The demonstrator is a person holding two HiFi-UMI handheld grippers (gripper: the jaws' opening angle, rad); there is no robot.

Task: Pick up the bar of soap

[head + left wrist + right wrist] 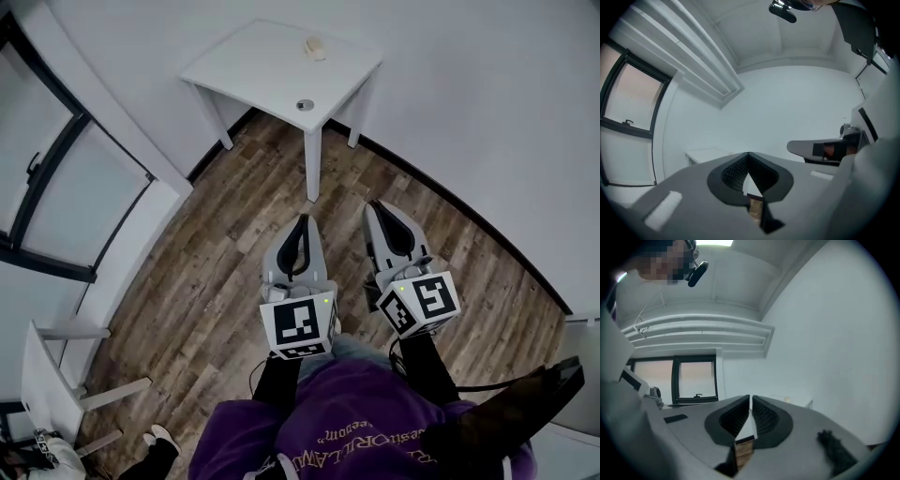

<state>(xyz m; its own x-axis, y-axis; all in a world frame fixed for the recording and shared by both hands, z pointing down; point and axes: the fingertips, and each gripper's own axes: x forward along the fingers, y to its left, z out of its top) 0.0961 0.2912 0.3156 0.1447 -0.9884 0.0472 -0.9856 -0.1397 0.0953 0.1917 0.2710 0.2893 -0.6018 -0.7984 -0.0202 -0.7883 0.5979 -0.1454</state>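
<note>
left gripper (pixel 302 223): jaws closed, tips meeting, nothing between them. right gripper (pixel 376 206): jaws closed down to a hairline slit, also empty. both are held side by side, low in front of the body, over the brown wood-plank floor (pixel 234 244), with their noses pointing towards the room corner. ahead stands a square white desk (pixel 253 66), set corner-on to the person, its two back edges close to the walls. the small pale beige bar of soap (pixel 315 47) sits on the desk top just inside the back right edge, about midway along it. it is well apart from both grippers, with open floor and the desk's near corner between. a small dark round object (pixel 305 105) lies just inside that near corner, above the front leg and roughly on the line from the grippers to the soap. key relation: the soap lies straight ahead and far off. it is almost in line with the left gripper's nose and a little left of the right gripper's line. neither gripper is clearly nearer, though the left looks slightly better aimed. the bar is too small here to fix its long axis; it may run front to back as seen from the person. judgement: the task has not started. the next move needs a step up to the desk, the jaws parted, and a reach over the near corner, passing the round object.
</note>
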